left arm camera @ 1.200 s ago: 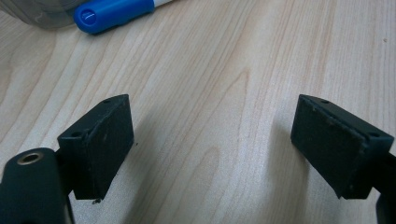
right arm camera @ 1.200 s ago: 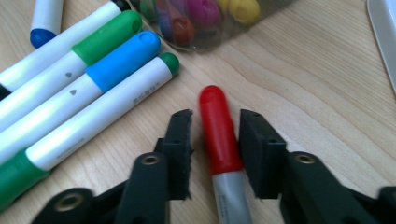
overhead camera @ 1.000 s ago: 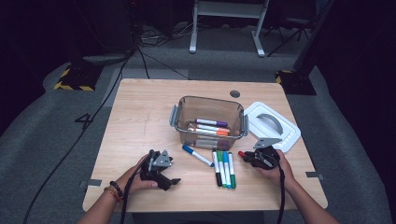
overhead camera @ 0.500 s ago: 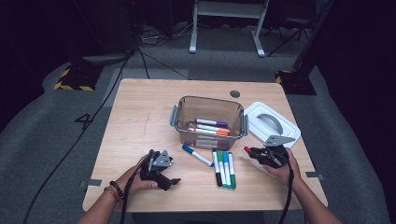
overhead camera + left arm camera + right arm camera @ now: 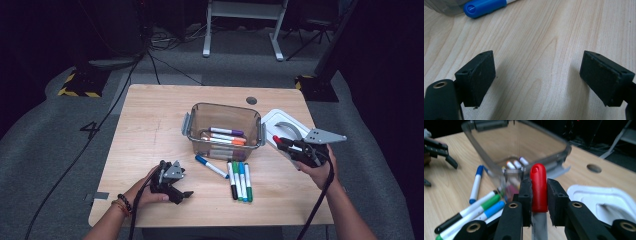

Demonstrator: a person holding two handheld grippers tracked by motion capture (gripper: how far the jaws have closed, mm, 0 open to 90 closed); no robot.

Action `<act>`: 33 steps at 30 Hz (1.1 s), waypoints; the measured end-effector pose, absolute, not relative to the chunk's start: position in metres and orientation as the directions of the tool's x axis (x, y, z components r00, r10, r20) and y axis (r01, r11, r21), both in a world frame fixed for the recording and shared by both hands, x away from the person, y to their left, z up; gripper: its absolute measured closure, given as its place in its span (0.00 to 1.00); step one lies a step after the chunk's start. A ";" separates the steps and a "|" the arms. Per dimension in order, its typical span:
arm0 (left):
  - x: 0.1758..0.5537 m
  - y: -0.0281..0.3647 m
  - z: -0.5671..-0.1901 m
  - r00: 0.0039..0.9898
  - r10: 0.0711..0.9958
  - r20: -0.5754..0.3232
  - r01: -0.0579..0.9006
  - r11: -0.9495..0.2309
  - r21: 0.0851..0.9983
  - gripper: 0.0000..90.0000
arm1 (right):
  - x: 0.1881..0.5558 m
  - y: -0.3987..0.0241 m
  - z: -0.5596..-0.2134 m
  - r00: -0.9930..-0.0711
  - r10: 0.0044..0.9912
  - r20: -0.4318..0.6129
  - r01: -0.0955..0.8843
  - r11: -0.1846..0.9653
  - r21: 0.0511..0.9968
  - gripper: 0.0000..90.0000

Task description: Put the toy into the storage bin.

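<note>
We hold the red marker [image 5: 538, 187] clamped in the right gripper [image 5: 295, 149] over the table's right edge, its capped tip pointing toward the bin [image 5: 225, 129] just beyond. The left gripper [image 5: 172, 181] rests near the front edge, jaws apart and empty in its own view.

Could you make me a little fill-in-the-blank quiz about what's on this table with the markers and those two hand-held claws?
1. The right gripper is clamped on a marker with a ____ cap.
2. The clear plastic box stands on the light wooden table without its ____.
3. The left gripper holds ____ between its black pads.
4. The blue-capped marker lies on the table ____ the box.

Missing words: red; lid; nothing; outside
</note>
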State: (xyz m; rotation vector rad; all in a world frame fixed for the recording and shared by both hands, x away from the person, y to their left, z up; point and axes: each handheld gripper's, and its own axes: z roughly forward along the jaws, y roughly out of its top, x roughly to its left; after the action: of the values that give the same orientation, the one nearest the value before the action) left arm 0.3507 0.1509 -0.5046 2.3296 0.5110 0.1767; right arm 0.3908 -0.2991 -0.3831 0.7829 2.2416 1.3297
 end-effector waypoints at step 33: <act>0.351 0.151 -0.505 0.911 0.411 -0.020 0.310 -0.653 0.691 0.15 | 0.459 -0.174 -0.299 -0.874 0.472 -0.120 0.129 0.462 0.878 0.84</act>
State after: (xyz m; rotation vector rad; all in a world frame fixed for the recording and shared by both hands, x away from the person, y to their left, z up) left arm 0.3506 0.1509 -0.5046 2.3299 0.5115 0.1781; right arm 0.4591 -0.1742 -0.2988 0.5079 2.3691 1.3783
